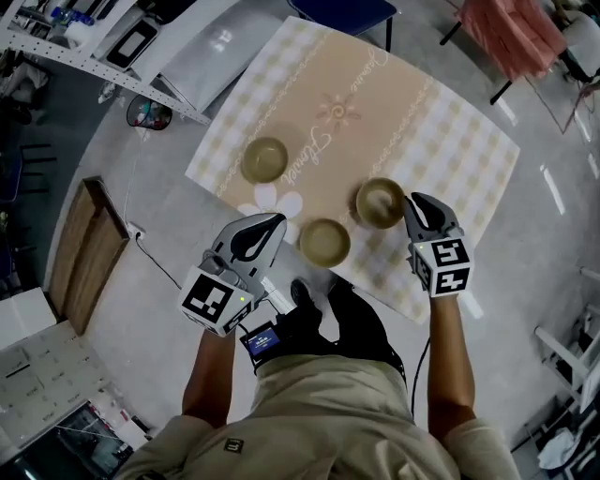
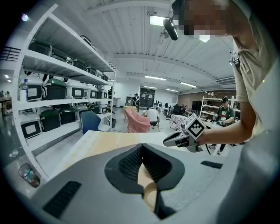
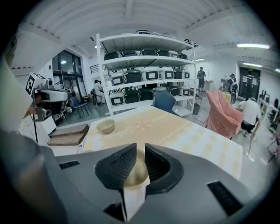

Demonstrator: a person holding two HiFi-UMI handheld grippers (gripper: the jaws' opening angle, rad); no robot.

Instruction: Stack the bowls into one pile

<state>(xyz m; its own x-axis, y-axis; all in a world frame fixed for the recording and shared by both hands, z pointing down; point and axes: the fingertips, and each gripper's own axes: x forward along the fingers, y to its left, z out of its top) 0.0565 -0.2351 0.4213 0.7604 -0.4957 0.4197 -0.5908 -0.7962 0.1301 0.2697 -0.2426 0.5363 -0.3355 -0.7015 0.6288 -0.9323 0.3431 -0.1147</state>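
Observation:
Three tan bowls stand on the checked tablecloth (image 1: 450,141): a far-left bowl (image 1: 265,159) (image 3: 105,126), a near-middle bowl (image 1: 324,242), and a right bowl (image 1: 380,202). My right gripper (image 1: 411,200) (image 3: 140,151) sits at the right bowl's near-right rim, jaws closed down to a narrow slit with the bowl's golden wall (image 3: 136,173) between them. My left gripper (image 1: 277,221) (image 2: 142,151) hovers just left of the near-middle bowl, its tips touching and nothing held.
A wooden board (image 1: 89,248) lies on the floor left of the table. Metal shelving (image 1: 103,56) stands at the upper left, and a blue chair (image 1: 342,11) at the table's far end. The person's legs are at the table's near edge.

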